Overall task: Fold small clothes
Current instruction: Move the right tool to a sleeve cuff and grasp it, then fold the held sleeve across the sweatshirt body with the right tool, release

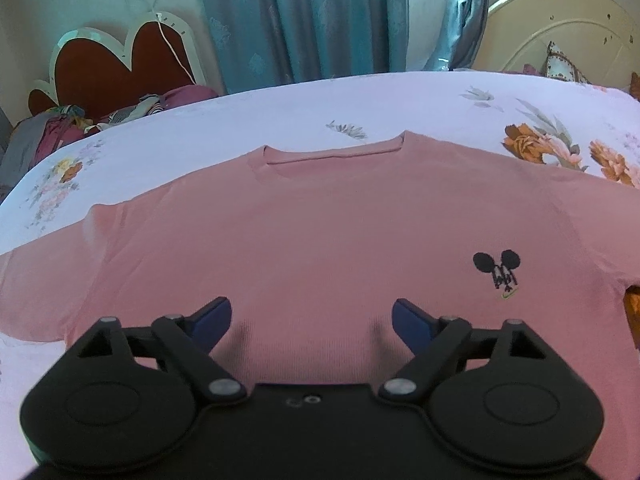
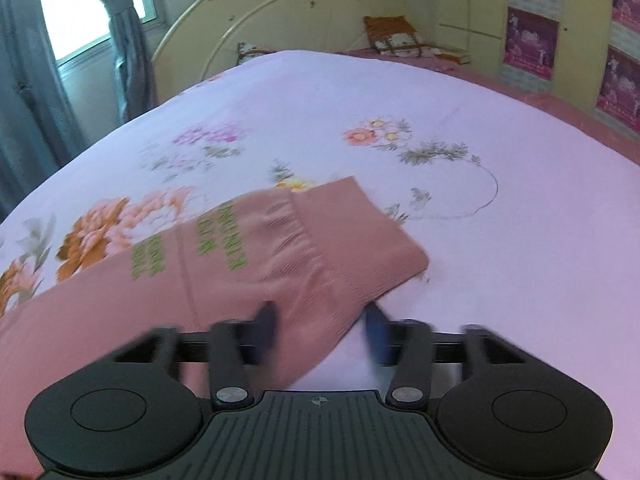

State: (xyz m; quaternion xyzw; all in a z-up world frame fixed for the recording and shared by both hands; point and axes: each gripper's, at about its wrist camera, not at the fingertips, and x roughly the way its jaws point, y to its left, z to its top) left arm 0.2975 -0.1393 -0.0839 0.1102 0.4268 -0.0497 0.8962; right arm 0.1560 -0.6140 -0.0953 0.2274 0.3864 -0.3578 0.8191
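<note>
Pink sweatshirt (image 1: 320, 220) flat on floral bedsheet (image 1: 280, 120) — sleeve cuff (image 2: 360, 240) between right gripper (image 2: 320, 328) fingers.

sweater (image 1: 320, 232) sleeves cut off, right gripper (image 2: 320, 330) blurred

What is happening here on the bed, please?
A person holding a gripper in each hand is starting to fold a pink sweater spread flat on a flowered bedsheet. The left gripper hovers over the sweater's lower body with its jaws wide apart, gripping nothing. The right gripper is at the sleeve, its jaws set on either side of the ribbed cuff edge; the picture is blurred, so I cannot tell if they already pinch it. No fold is made yet.
</note>
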